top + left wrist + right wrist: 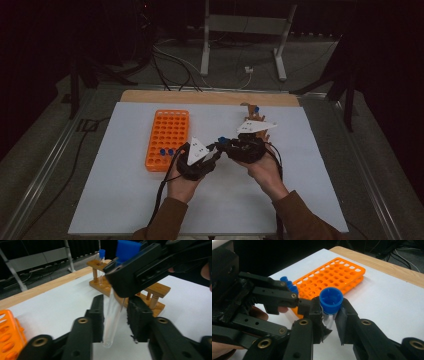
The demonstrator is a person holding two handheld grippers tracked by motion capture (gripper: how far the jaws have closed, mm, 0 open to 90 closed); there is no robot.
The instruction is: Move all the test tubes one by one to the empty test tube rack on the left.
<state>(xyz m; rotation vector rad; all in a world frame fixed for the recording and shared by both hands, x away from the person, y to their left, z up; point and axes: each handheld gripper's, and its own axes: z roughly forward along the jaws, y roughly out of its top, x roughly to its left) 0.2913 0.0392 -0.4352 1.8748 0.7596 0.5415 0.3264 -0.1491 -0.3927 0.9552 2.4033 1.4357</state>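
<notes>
A clear test tube (112, 320) with a blue cap (330, 298) hangs above the white mat between both grippers. My right gripper (329, 312) is shut on the tube just under the cap. My left gripper (116, 302) has its pads against the glass lower down, with the tube's round end sticking out below them. In the high view the left gripper (218, 146) and the right gripper (226, 143) meet tip to tip at the mat's middle, right of the orange rack (167, 132).
The orange rack (337, 277) holds two blue-capped tubes (288, 283) at its near end. A wooden stand (155, 288) behind the grippers carries one capped tube (101, 255). The white mat (125, 200) lies on a wooden table, with cables on the floor beyond.
</notes>
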